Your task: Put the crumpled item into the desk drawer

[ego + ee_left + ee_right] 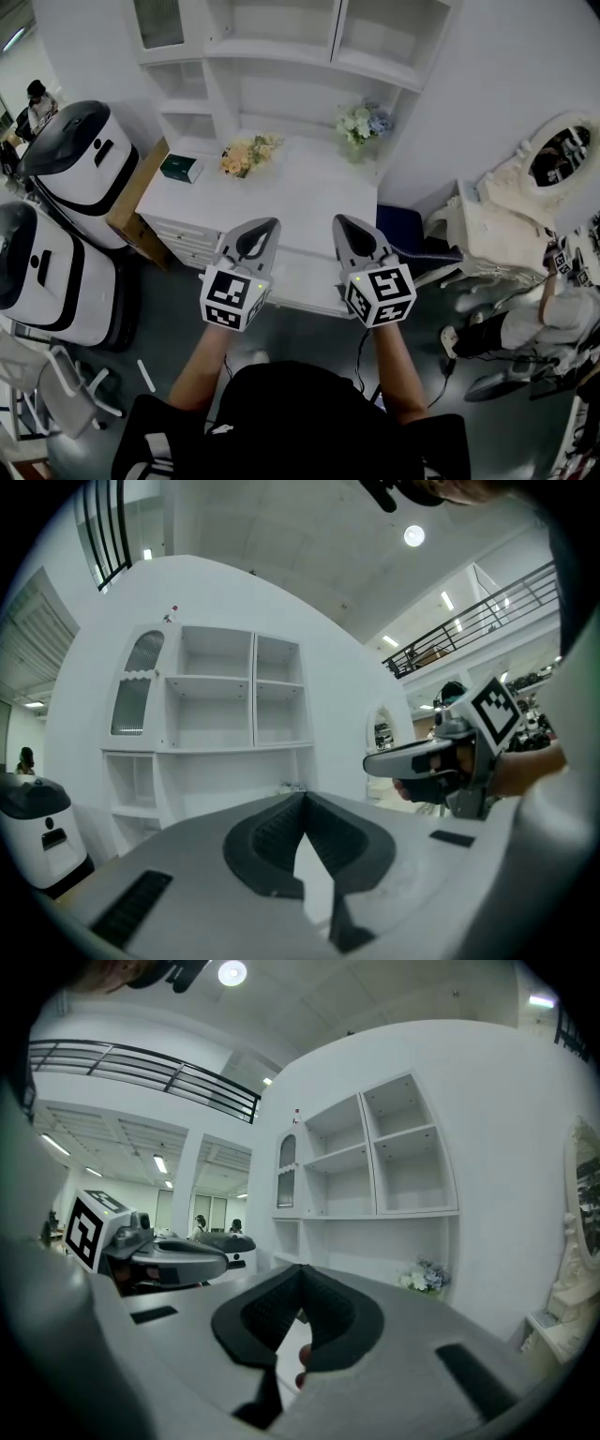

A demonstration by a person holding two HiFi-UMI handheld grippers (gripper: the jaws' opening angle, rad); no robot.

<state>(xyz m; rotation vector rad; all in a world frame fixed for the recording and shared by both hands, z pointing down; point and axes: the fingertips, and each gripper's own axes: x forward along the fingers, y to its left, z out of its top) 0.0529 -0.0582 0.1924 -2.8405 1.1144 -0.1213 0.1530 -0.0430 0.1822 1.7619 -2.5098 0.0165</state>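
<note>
Both grippers were held level, side by side, in front of the white desk (309, 192). The left gripper (303, 796) had its jaws closed tip to tip with nothing between them. The right gripper (300, 1267) was likewise closed. A small reddish shape (300, 1355) showed through the gap below its tips and could not be identified.

The crumpled item appeared in no view. In my judgement it either lay out of sight or already sat inside a shut drawer, so the step in hand could not be fixed. The next move calls first for locating the item.

The stack of white drawers (183, 239) at the desk's left looked shut. The desktop carried a small green box (180, 167), a yellow flower bunch (246, 155) and a white-and-blue posy (361, 124), beneath white open shelving (281, 56). Dark grey flooring (300, 337) lay below.
</note>
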